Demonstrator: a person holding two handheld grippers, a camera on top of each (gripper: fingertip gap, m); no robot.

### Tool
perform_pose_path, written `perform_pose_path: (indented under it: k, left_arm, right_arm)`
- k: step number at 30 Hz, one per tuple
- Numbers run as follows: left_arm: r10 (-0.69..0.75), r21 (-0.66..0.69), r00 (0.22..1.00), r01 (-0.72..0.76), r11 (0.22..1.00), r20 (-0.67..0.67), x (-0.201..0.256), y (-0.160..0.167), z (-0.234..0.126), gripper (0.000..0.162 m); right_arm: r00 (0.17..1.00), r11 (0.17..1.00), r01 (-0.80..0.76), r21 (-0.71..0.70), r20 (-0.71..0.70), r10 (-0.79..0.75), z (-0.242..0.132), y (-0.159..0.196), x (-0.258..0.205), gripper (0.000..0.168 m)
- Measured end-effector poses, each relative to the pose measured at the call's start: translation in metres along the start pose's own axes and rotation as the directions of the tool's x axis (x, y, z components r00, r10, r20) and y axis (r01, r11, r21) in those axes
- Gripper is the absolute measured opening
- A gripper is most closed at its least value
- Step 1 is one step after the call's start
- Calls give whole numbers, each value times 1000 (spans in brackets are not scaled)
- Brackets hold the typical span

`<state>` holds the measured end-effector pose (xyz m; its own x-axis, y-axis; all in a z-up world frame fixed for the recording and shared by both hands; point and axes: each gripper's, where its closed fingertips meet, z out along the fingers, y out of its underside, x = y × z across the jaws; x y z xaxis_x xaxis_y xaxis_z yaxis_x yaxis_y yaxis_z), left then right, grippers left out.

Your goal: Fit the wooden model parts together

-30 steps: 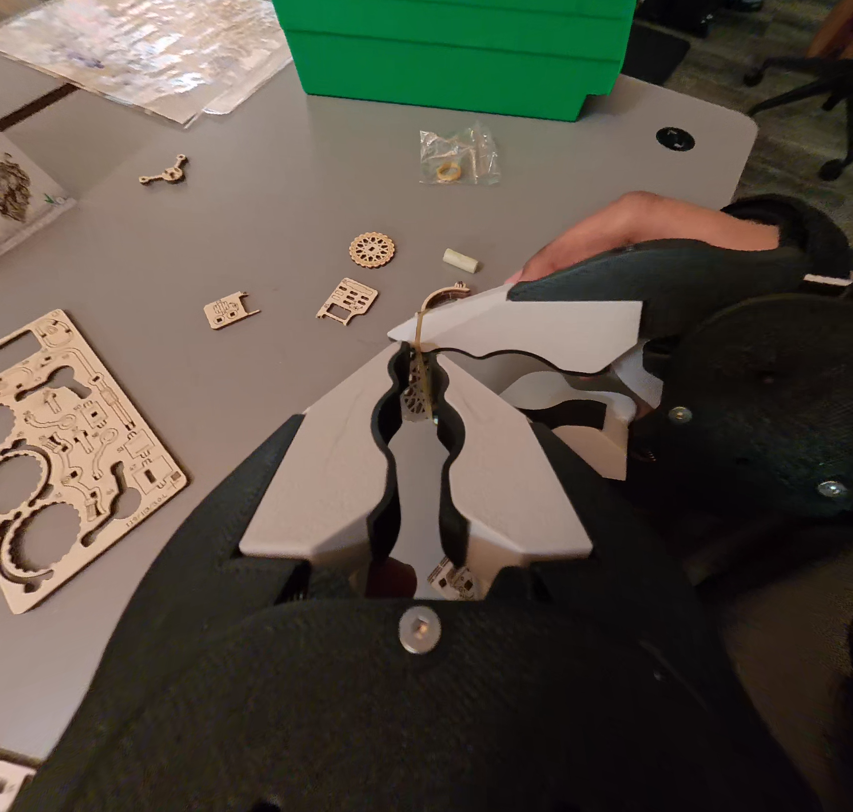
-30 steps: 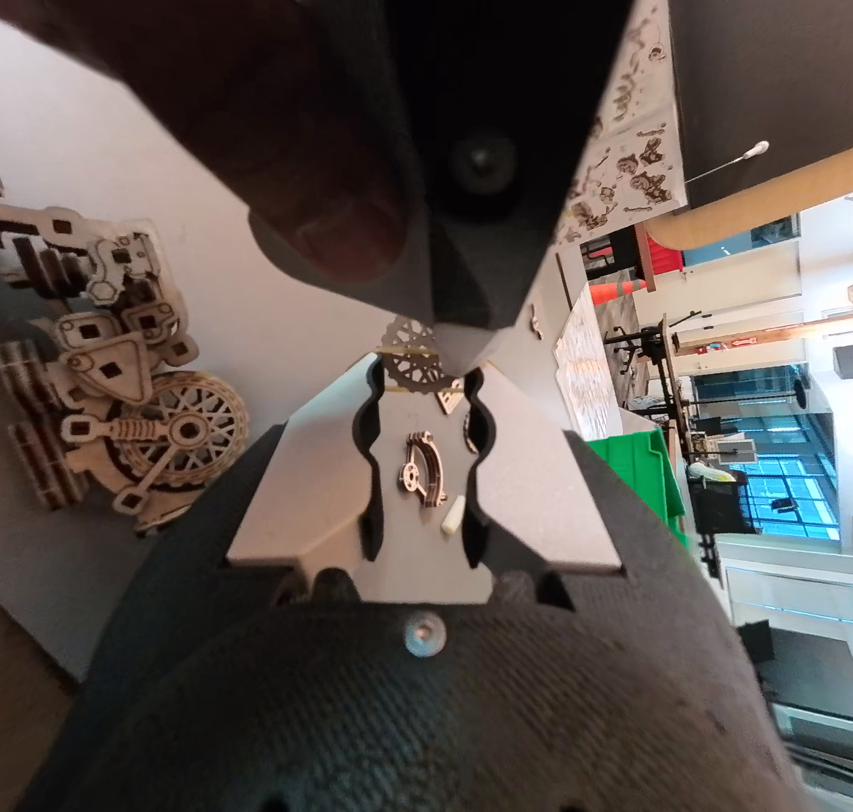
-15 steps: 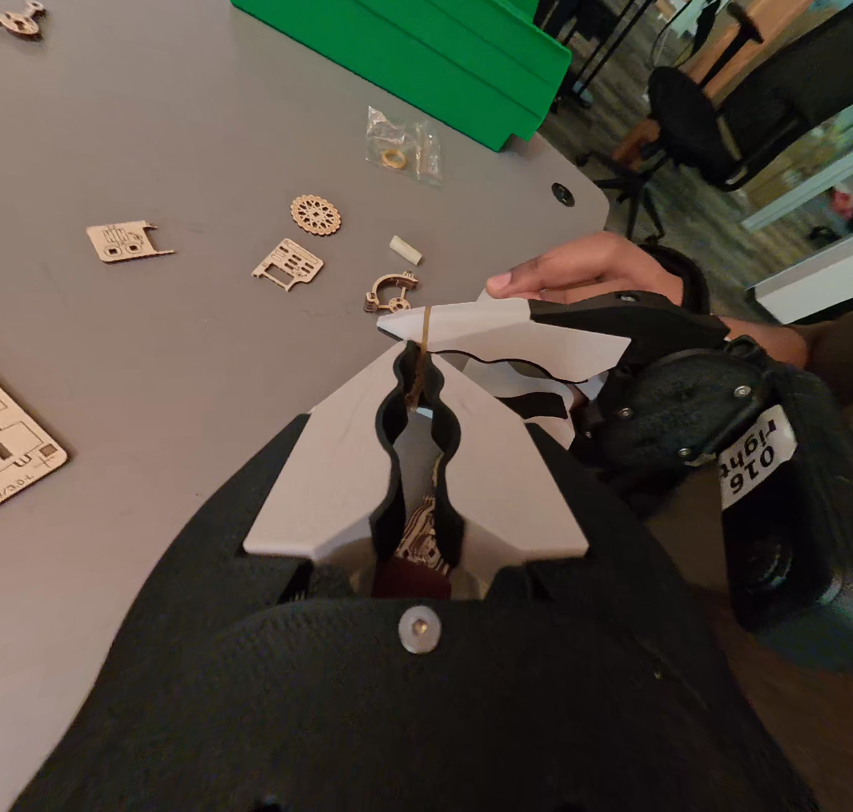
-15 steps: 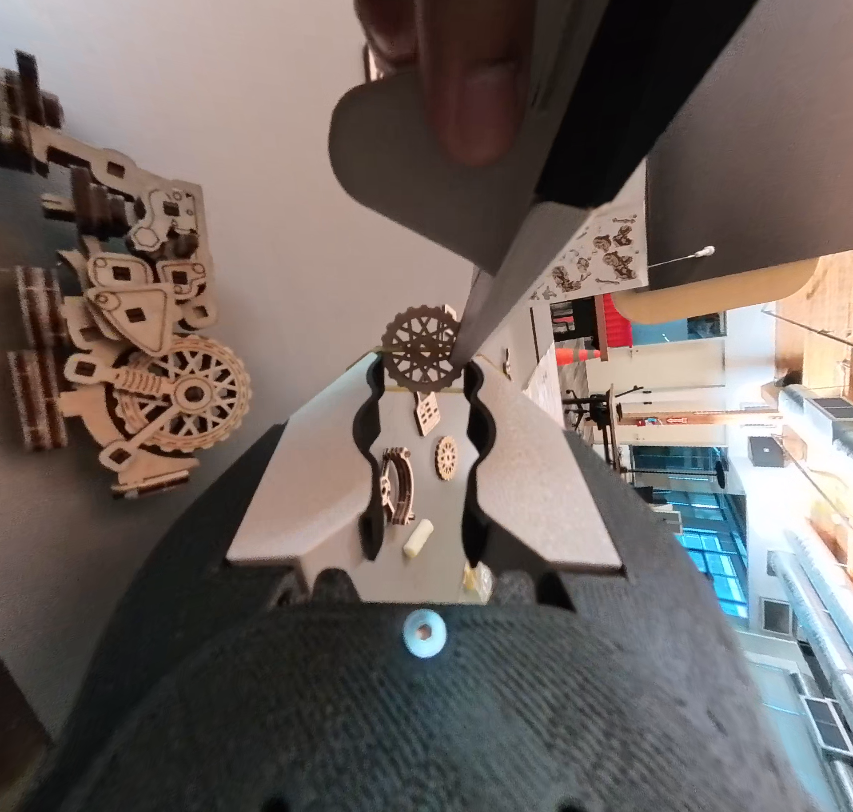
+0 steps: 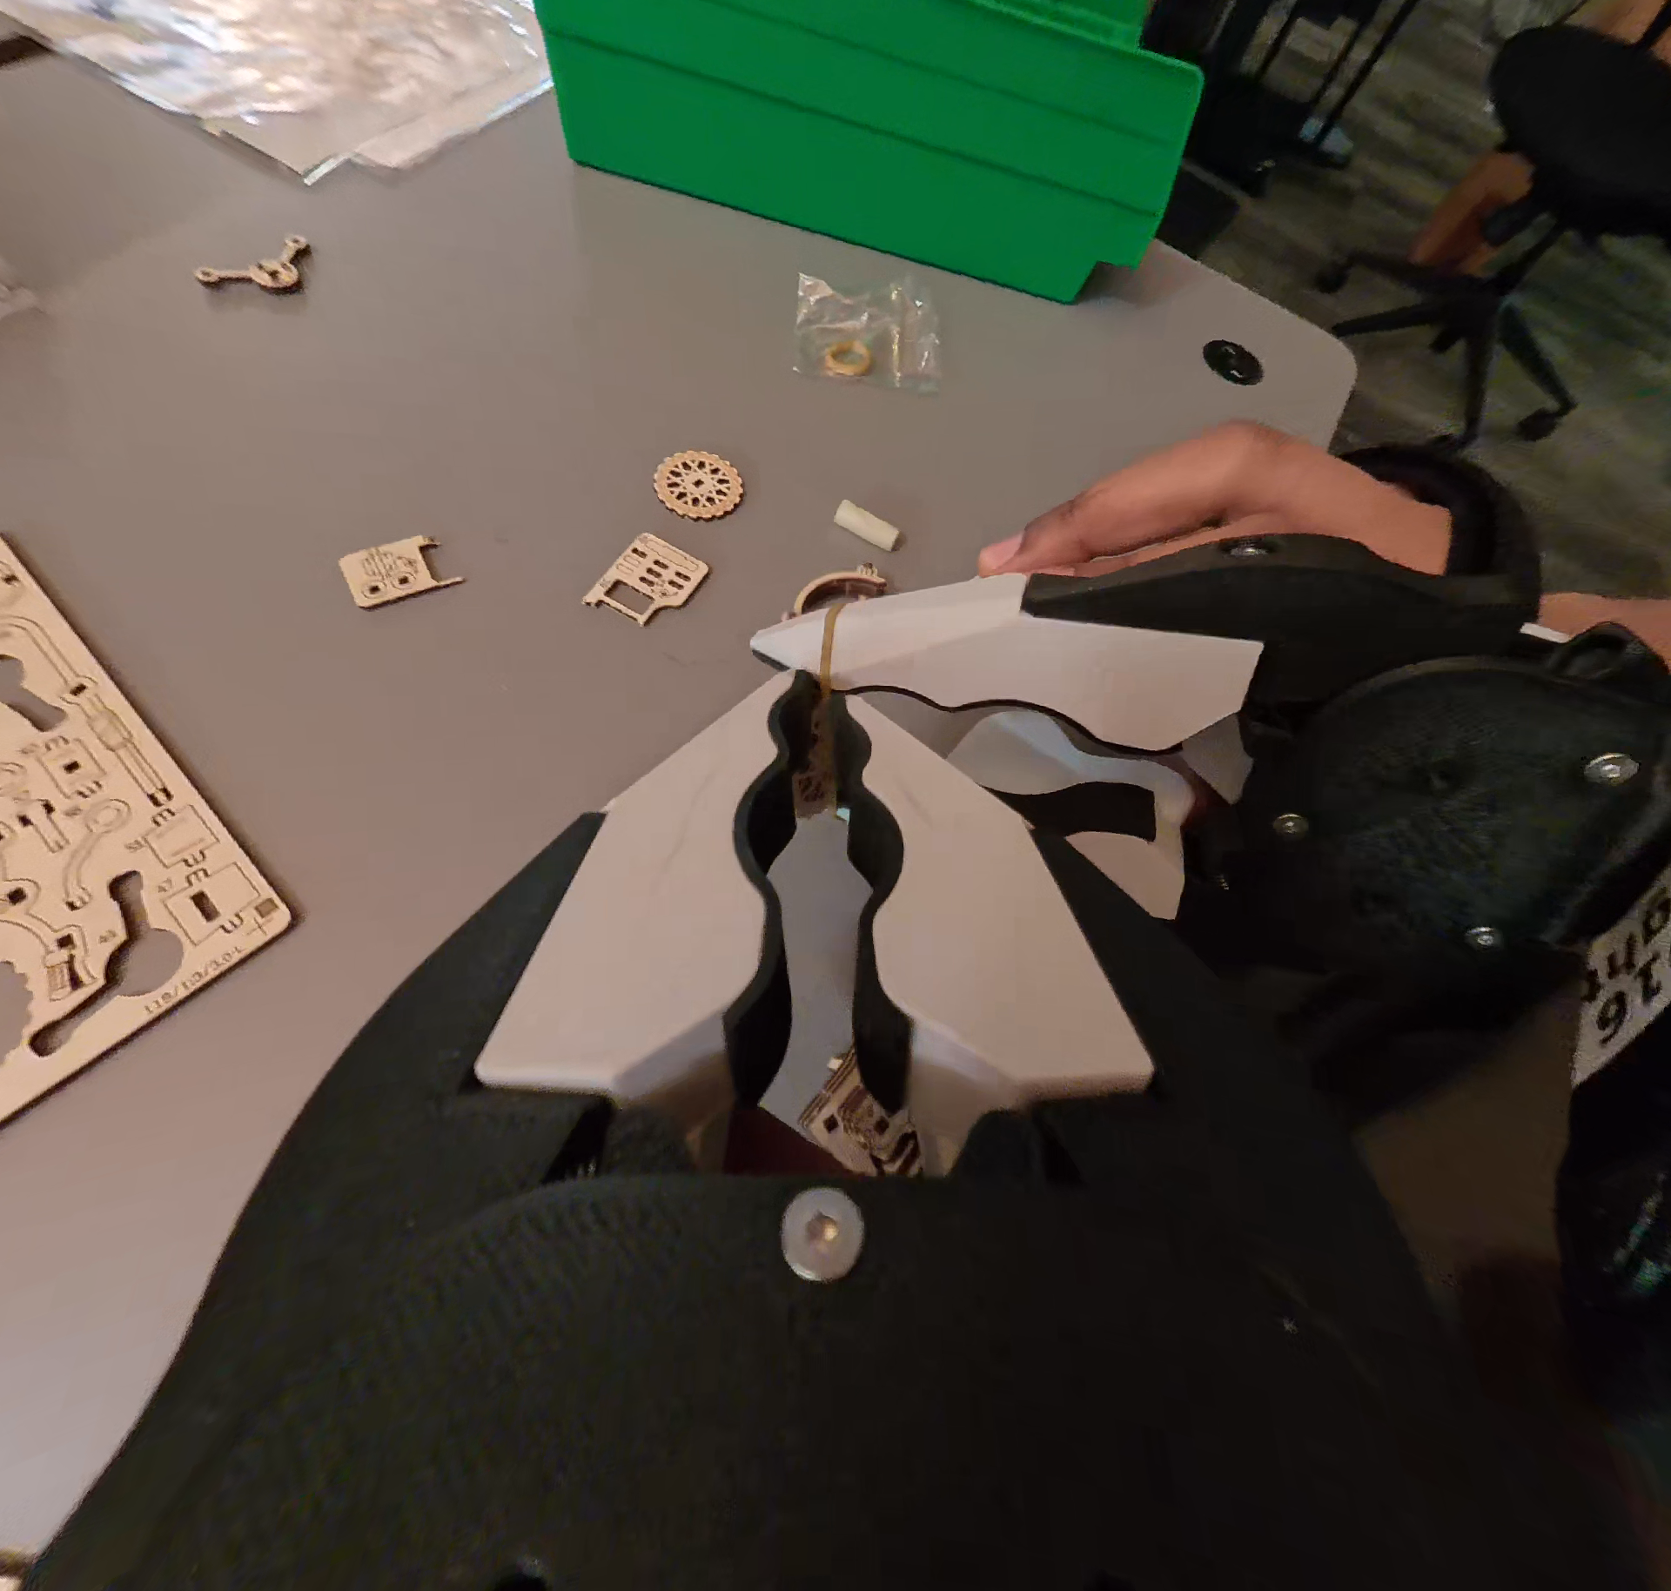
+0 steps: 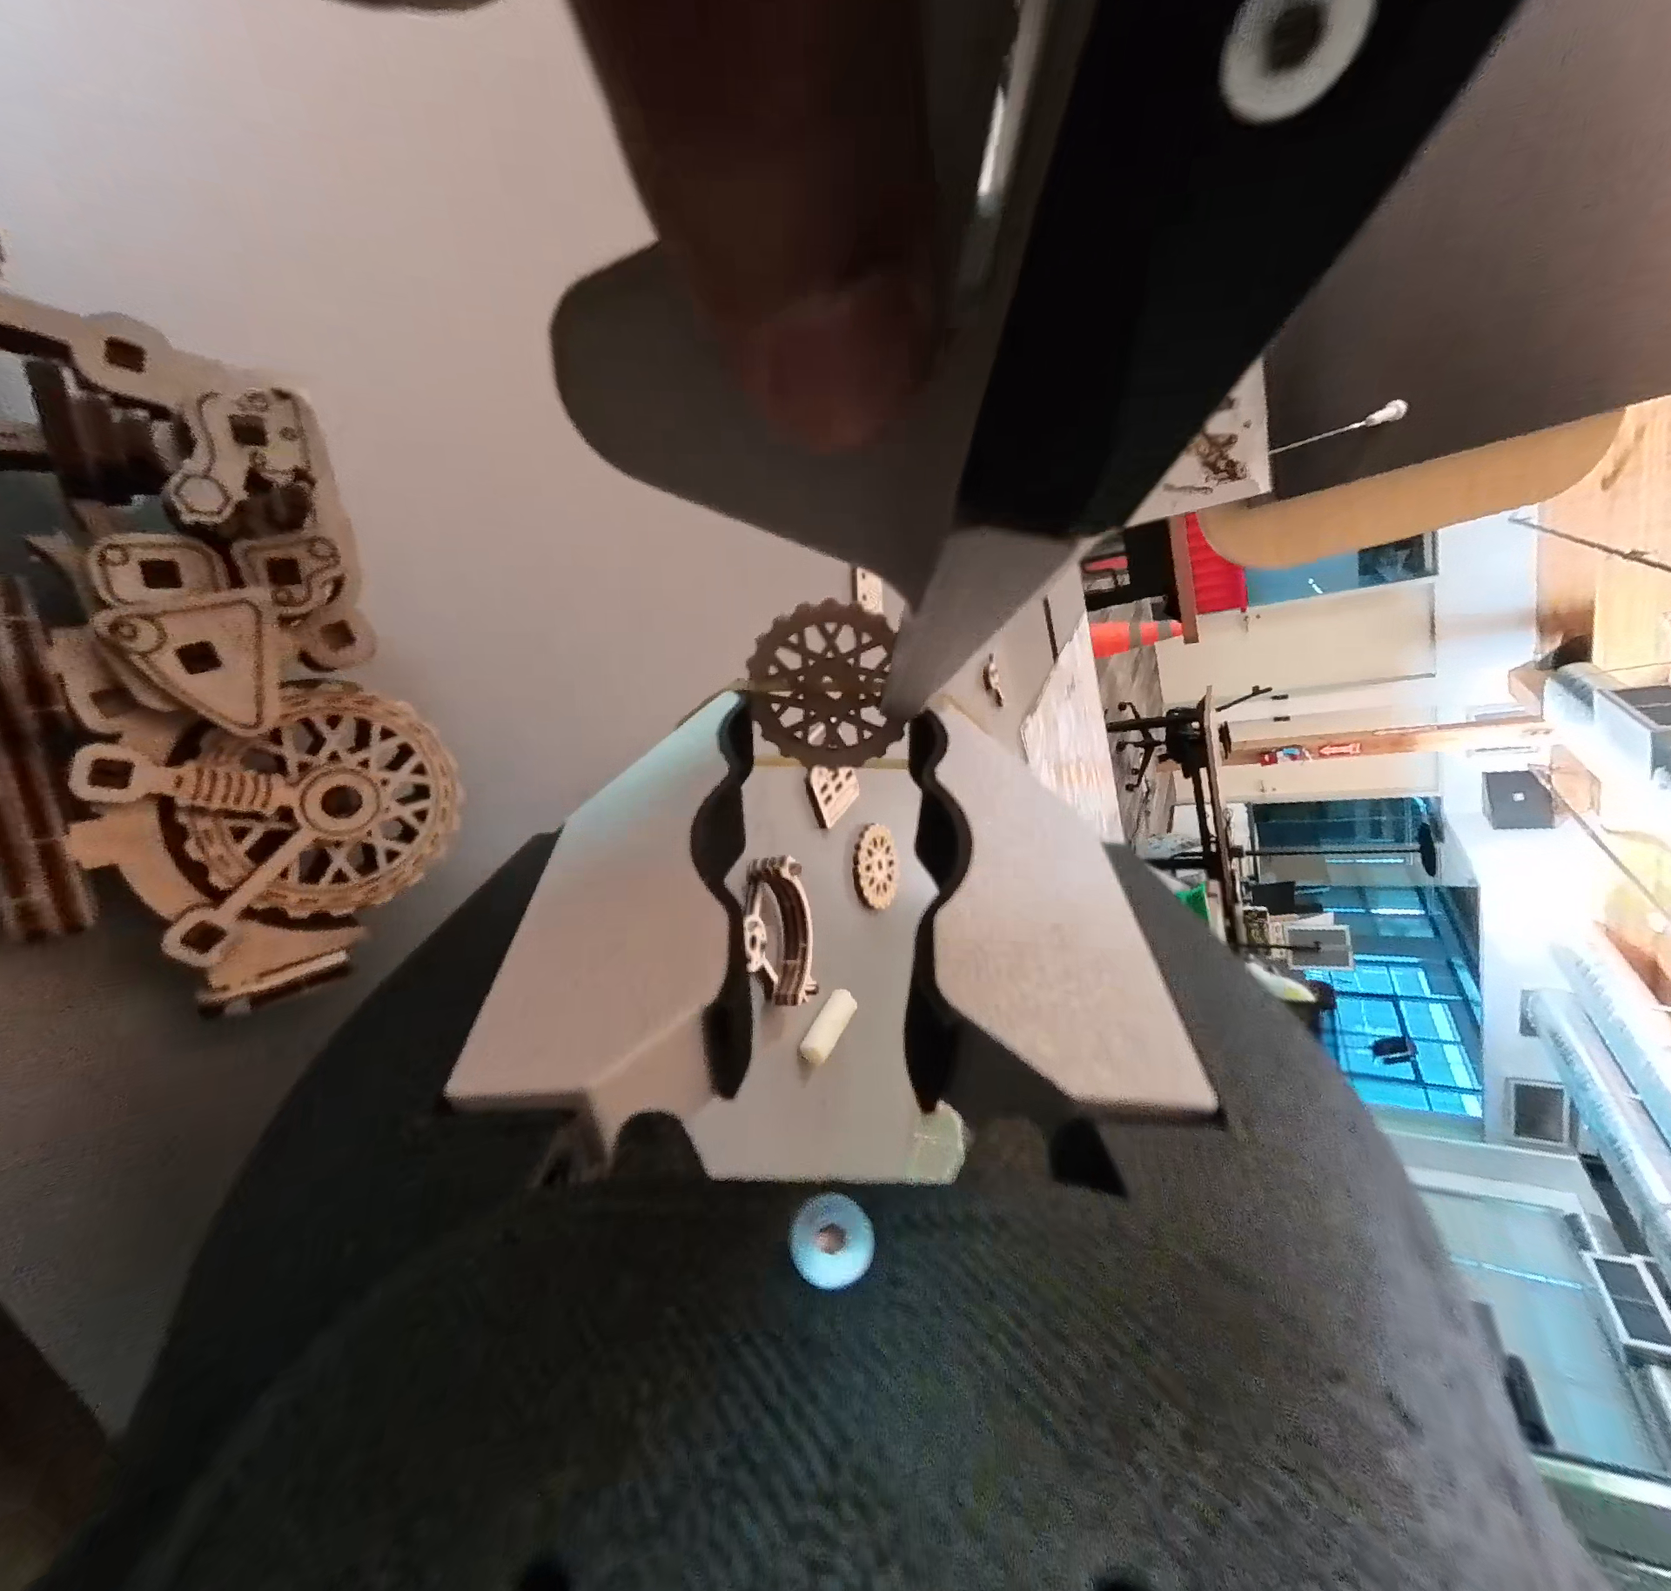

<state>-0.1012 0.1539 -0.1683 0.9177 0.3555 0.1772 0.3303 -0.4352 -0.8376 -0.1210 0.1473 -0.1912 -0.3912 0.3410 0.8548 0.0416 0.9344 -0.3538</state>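
Both grippers meeting over the grey bench [image 5: 470, 390], gear pinched edge-on.

Left gripper [image 5: 818, 716] fingers clamped on small wooden gear [image 6: 825, 685]; right gripper [image 6: 830, 738] fingers apart, framing that gear; loose wooden parts [image 5: 646, 577] beyond on bench.

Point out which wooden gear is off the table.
The darker-looking gear, pinched edge-on at the left gripper tips beside the right gripper; the paler gear lies flat on the table.
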Motion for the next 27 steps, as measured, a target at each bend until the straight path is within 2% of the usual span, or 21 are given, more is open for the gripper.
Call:
perform_pose_path:
  k: [7, 13, 17, 27]
  left_arm:
    - [17, 39, 999, -19, 999, 44, 0, -5, 1, 1]
    - [-33, 74, 999, 31, 997, 28, -1, -6, 6, 1]
    - [-1, 95, 999, -4, 996, 51, -1, -8, 6, 1]
    - [-6, 80, 1000, 4, 997, 28, -2, -6, 6, 0]
  right_arm:
    - [999, 998, -52, -27, -9, 52, -1, 2, 4, 34]
    - [995, 994, -97, -47, 1, 98, 2, 7, 3, 34]
    - [993, 992, -118, -48, 0, 118, 1, 7, 5, 34]
    - [993, 991, -121, -57, -4, 121, 5, 8, 2, 34]
